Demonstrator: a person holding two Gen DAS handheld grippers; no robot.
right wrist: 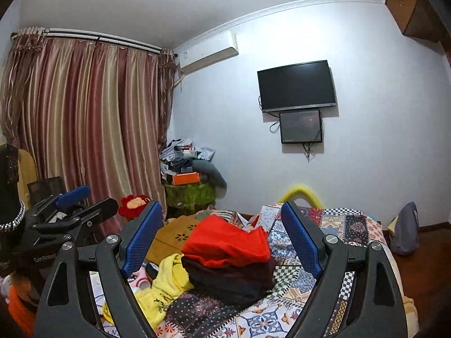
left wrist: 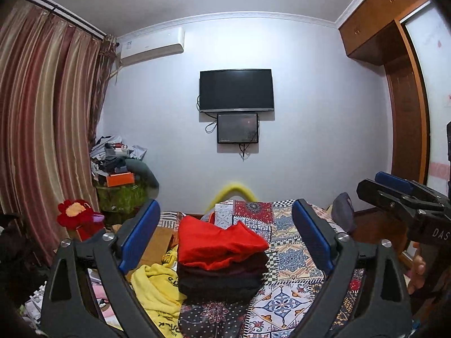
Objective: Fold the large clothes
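Left gripper — jaws wide apart, nothing between the blue pads; raised above the bed, aimed over the stack. Likely held clear between folds.

Right gripper — jaws likewise spread, empty, raised beside the left one; seen from the left view at far right, fingers parted.

Stack — folded clothes near the bed's middle: red top uppermost, dark pieces under it, edges roughly squared. Apparently finished items, piled where both grippers reach.

Yellow garment — crumpled, touching the stack's left side, partly over the bed edge. Unfolded; probably next in line, kept close for that reason.

Bed — patchwork cover in blue, red and white, flat enough to fold on.

Room — striped curtain at left, air conditioner high on the wall, TV with a smaller screen below it, wooden wardrobe at right, cluttered side table, red plush by the curtain, wooden board left of the bed.
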